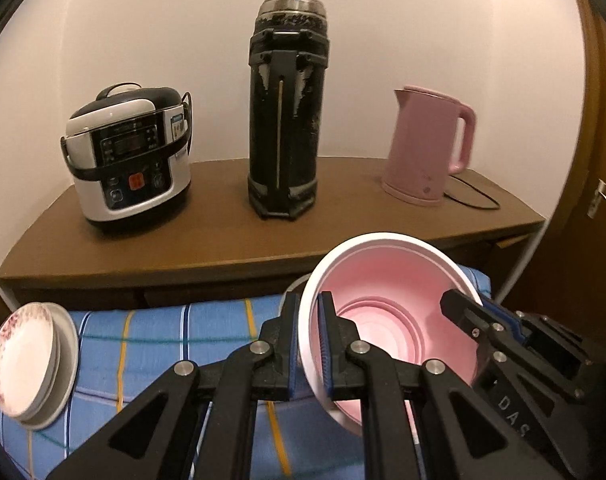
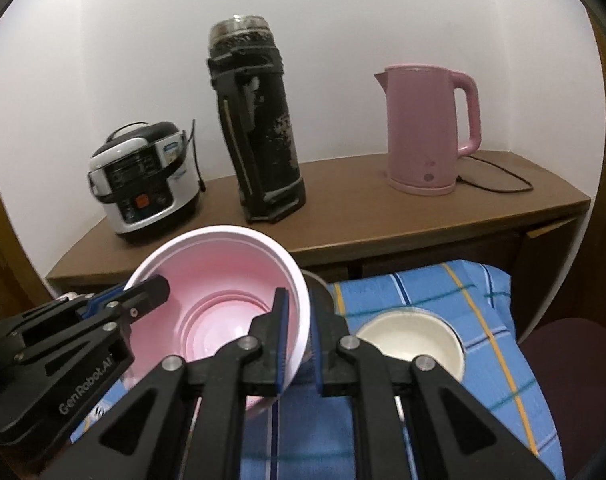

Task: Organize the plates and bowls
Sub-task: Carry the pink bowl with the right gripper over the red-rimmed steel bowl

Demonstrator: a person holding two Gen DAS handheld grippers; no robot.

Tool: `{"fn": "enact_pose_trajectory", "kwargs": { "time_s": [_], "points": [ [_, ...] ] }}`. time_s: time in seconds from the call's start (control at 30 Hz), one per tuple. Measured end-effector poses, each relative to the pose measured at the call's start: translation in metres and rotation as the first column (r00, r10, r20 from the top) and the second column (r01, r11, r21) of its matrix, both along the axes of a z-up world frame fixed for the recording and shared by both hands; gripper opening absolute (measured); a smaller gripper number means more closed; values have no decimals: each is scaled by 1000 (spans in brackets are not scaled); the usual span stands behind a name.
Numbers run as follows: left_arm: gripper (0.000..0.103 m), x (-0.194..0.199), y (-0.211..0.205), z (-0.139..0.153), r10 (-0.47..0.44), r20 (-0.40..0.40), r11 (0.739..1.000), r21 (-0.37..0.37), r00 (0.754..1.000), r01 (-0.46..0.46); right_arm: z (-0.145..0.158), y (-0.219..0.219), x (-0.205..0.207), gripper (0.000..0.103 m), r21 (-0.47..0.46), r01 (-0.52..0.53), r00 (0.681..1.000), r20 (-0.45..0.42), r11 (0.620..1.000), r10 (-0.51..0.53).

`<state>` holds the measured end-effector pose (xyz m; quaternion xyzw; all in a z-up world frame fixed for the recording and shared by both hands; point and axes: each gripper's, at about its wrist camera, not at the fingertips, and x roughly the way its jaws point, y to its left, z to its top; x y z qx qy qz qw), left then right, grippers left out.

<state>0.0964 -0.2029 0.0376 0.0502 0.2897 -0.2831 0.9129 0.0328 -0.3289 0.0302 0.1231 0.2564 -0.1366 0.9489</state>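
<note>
A pink bowl with a white outside is held above the blue plaid cloth. My left gripper is shut on its left rim. My right gripper is shut on the opposite rim of the same pink bowl; it also shows in the left wrist view. A short stack of white plates with red speckles rests on the cloth at the far left. A cream bowl sits on the cloth to the right of the pink bowl.
A brown wooden cabinet top behind the cloth carries a rice cooker, a tall black flask and a pink kettle with a black cord. A wooden door stands at the right.
</note>
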Motion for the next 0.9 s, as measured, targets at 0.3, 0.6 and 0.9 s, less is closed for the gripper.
{"fn": "enact_pose_trajectory", "kwargs": {
  "time_s": [0.3, 0.6, 0.9],
  "points": [
    [10, 40, -21, -19, 28, -38, 999, 20, 999, -27, -25, -19, 35, 10, 32, 21, 998, -54, 999, -20],
    [11, 53, -29, -38, 64, -71, 997, 56, 995, -60, -41, -21, 49, 9, 37, 9, 995, -102, 999, -5],
    [8, 61, -30, -53, 93, -94, 993, 82, 991, -86, -48, -17, 52, 12, 30, 9, 995, -98, 1000, -6]
  ]
}}
